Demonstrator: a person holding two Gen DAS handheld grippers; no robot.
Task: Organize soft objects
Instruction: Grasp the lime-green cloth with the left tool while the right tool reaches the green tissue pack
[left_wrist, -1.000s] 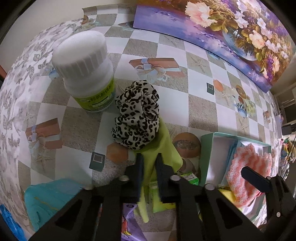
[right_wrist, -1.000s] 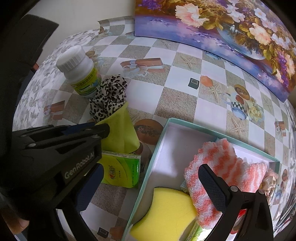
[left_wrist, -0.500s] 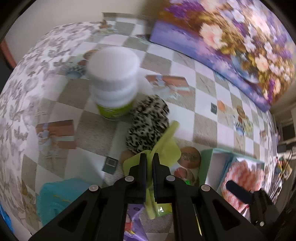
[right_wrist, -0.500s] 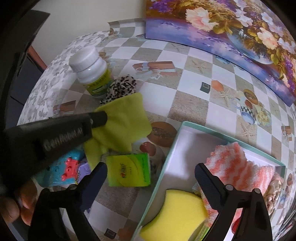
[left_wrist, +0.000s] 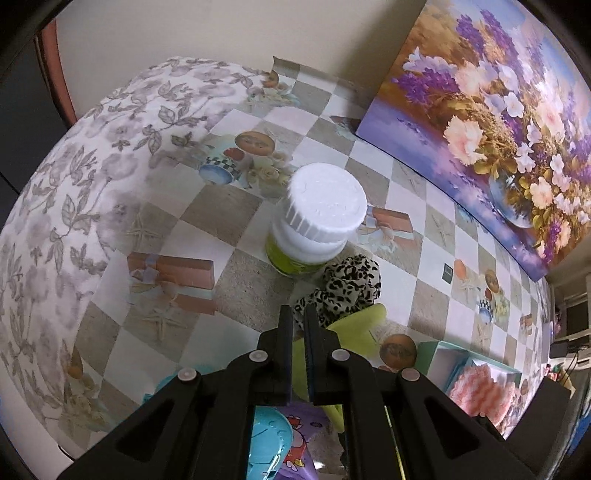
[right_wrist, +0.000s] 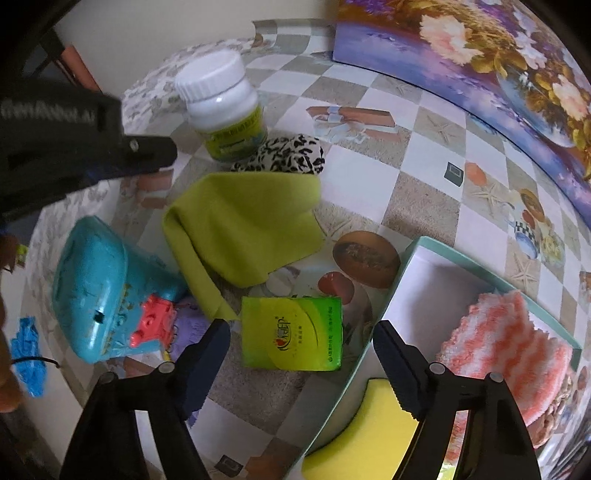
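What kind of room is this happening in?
Probably a home: a table under a patterned tablecloth, a flower painting leaning against the wall, and household bits like a white pill bottle and a leopard scrunchie.

Both the left gripper (left_wrist: 299, 317) and the right gripper (right_wrist: 301, 334) are formed of matte black plastic, studded with round silver screws, with blurred white lettering.

Matt lime cloth (right_wrist: 243, 229), fuzzy leopard-print scrunchie (right_wrist: 284, 155), smooth white plastic bottle (right_wrist: 221, 107), glossy green tissue packet (right_wrist: 291, 332), fluffy pink-and-white towel (right_wrist: 506, 339) at lower right.
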